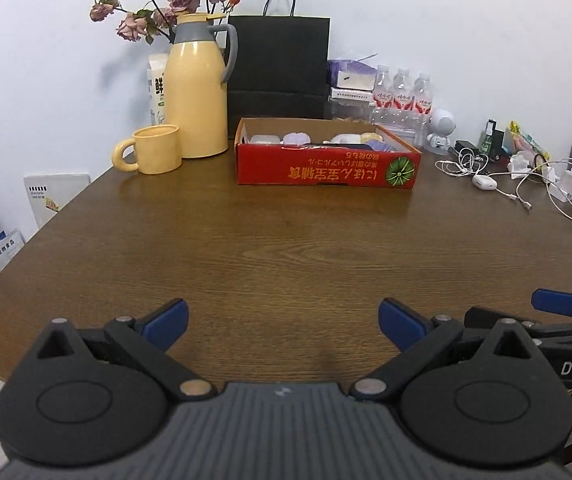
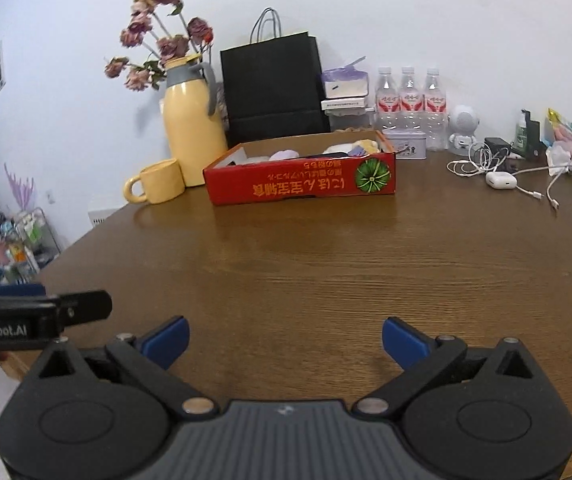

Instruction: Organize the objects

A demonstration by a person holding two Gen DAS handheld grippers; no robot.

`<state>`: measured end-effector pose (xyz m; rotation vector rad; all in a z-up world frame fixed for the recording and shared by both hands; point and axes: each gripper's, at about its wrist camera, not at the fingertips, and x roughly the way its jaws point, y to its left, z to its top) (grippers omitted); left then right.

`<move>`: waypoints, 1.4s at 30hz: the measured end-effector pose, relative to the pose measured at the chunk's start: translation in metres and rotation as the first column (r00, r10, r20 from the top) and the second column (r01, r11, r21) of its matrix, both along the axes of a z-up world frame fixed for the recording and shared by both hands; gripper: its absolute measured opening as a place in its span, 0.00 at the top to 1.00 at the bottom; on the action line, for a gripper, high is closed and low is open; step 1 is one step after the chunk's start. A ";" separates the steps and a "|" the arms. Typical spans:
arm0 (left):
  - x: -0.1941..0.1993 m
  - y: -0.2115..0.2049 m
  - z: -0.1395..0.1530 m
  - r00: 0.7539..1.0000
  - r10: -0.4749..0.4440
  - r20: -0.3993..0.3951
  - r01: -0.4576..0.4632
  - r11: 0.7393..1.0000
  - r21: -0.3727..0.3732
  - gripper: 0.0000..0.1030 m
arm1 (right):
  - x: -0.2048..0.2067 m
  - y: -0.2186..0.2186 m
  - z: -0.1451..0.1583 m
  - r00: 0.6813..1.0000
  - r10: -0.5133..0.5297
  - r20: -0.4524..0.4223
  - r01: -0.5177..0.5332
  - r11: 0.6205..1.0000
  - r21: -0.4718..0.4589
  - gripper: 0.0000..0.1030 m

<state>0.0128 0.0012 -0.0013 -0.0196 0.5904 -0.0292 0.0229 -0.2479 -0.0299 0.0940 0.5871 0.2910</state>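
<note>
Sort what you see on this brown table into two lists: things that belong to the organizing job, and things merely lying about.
Job:
- shallow red cardboard box holding small pale items
- left gripper and right gripper, fingers open, empty

Lying about:
- yellow thermos jug
- yellow ceramic mug
- black paper bag
- three clear water bottles
- white cables

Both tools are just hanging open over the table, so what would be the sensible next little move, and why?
Probably ease the right tool forward toward the white earbud case among the cables. Both it and the left tool are open and empty, the red box already holds small items, and that clutter lies loose.
</note>
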 end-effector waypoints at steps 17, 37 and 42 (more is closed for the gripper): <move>0.002 -0.005 -0.003 0.999 -0.029 -0.026 0.029 1.000 0.011 0.00 | 0.002 -0.001 -0.007 1.000 -0.019 -0.022 0.018 1.000 -0.023 0.00; 0.002 -0.006 -0.004 0.999 -0.032 -0.028 0.033 0.999 0.017 0.00 | 0.002 -0.002 -0.008 1.000 -0.011 -0.028 0.010 1.000 -0.017 0.00; 0.002 -0.007 -0.004 0.999 -0.034 -0.028 0.034 0.999 0.017 0.00 | 0.002 -0.003 -0.008 1.000 -0.016 -0.024 0.016 1.000 -0.015 0.00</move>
